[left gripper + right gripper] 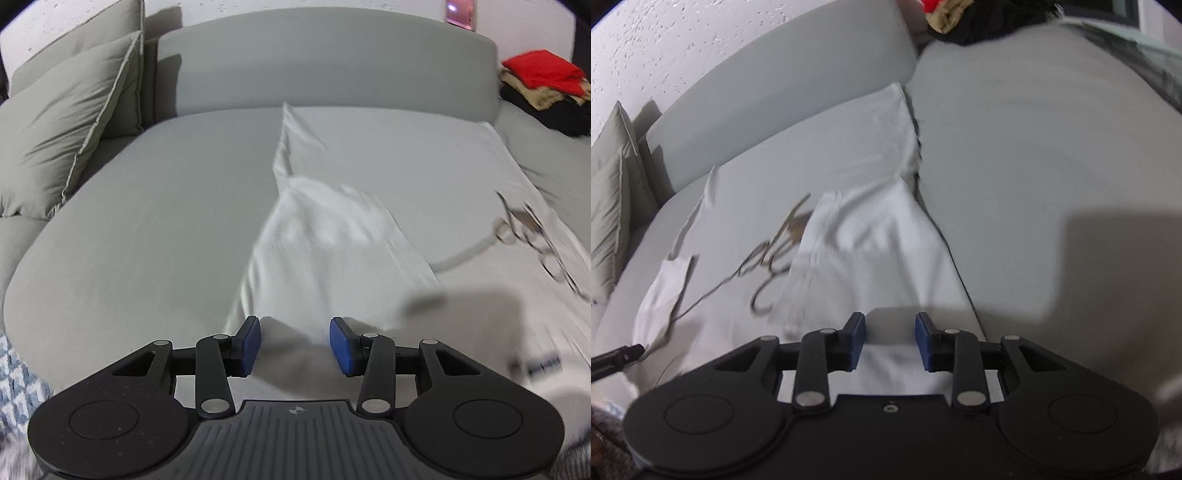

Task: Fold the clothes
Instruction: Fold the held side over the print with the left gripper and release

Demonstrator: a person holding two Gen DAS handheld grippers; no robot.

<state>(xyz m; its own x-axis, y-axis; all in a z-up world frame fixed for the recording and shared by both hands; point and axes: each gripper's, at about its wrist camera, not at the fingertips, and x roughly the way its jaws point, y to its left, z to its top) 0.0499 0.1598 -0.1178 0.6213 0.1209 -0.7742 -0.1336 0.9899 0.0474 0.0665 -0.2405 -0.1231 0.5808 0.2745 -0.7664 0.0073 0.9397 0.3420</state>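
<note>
— How do your fingers stand?

— My left gripper [294,345] is spread wide, blue pads [341,345] apart with nothing between them, hovering over the near edge of the white T-shirt [369,155]. My right gripper [890,341] gapes too, a little narrower, empty, above the shirt's folded-in sleeve [871,236].

— And the shirt?

— Flat on the grey sofa seat [140,206], filling the centre and right of the left view. One sleeve [328,236] is folded inward at mid-frame (blurred, so I cannot tell its exact edge). A script print [775,254] shows left of centre in the right view.

— Beyond it?

— Cushions [70,122] at upper left; a clothes pile [543,88], red on top, at upper right.
</note>
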